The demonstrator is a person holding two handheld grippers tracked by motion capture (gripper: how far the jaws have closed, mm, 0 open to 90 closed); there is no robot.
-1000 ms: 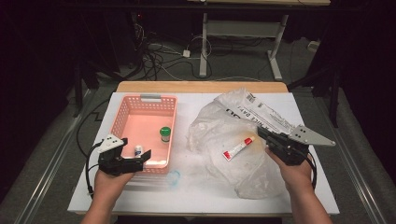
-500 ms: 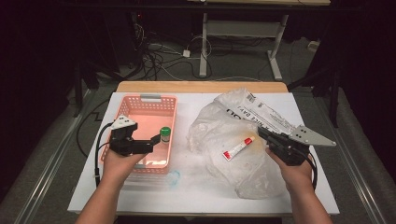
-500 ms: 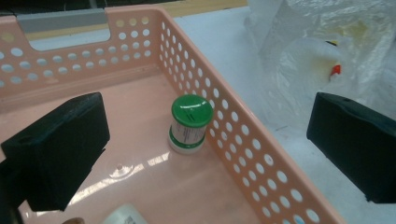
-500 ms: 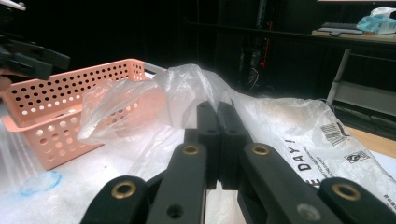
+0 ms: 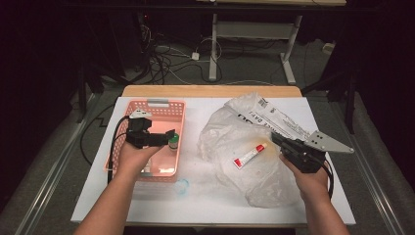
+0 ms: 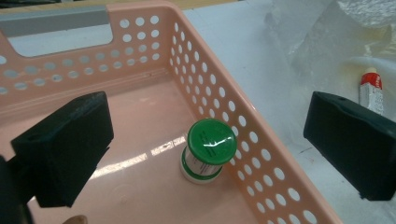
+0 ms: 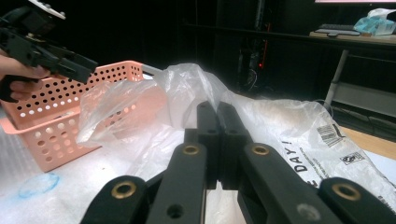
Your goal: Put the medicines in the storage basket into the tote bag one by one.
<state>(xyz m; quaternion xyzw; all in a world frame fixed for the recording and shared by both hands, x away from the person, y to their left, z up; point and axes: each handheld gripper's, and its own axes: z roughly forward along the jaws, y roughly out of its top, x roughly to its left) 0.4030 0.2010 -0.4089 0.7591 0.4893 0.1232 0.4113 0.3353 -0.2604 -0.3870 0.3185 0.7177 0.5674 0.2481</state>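
Note:
My left gripper [image 5: 169, 136] hovers open over the pink basket [image 5: 147, 105]. In the left gripper view its jaws stand wide apart above a small white jar with a green lid [image 6: 208, 144], which stands upright by the basket's right wall [image 6: 243, 121]; nothing is held. My right gripper [image 5: 275, 139] is shut and empty, its fingertips [image 7: 217, 114] pressed together over the crumpled clear plastic bag [image 5: 235, 132]. A white tube with a red cap [image 5: 249, 155] lies on the bag, left of the right gripper.
White padding covers the table [image 5: 205, 205], and a blue circle mark [image 5: 181, 186] lies in front of the basket. The bag's printed end [image 5: 279, 120] spreads toward the back right. Beyond the table are cables on the floor and a desk frame [image 5: 214, 44].
My left gripper has moved from the basket's near left corner away from me and slightly up, and now points at the green-lidded jar. The right gripper has stayed in place.

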